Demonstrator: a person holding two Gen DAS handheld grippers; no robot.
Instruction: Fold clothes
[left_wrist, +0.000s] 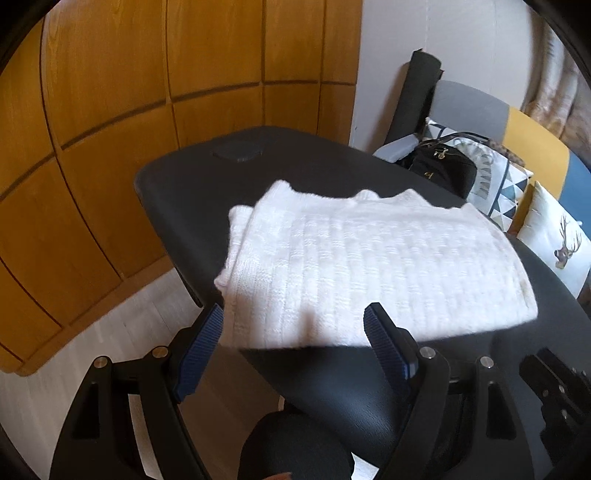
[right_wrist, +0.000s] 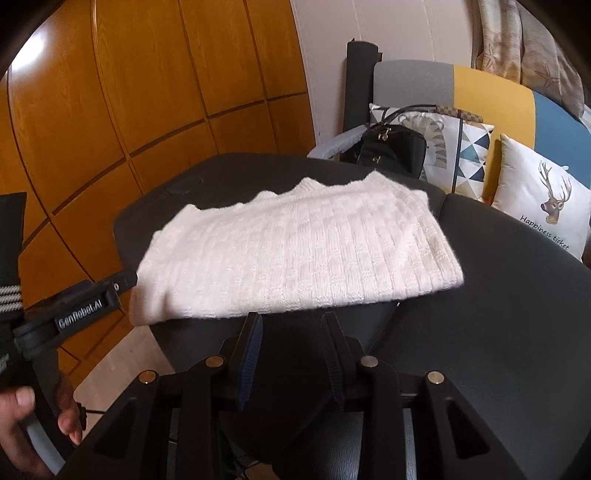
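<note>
White knit garment (left_wrist: 369, 266) lay folded into a rectangle on the dark table (left_wrist: 177, 192). My left gripper (left_wrist: 295, 325) stood wide apart, my right gripper (right_wrist: 291, 325) part open; neither held anything. Judged the fold done; next: square edges or set aside.

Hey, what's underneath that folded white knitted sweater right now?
The white sweater lies folded on the dark table. Bare dark tabletop shows all around it. Whatever sits directly beneath the fabric, or between its folded layers, is covered and cannot be seen.
</note>
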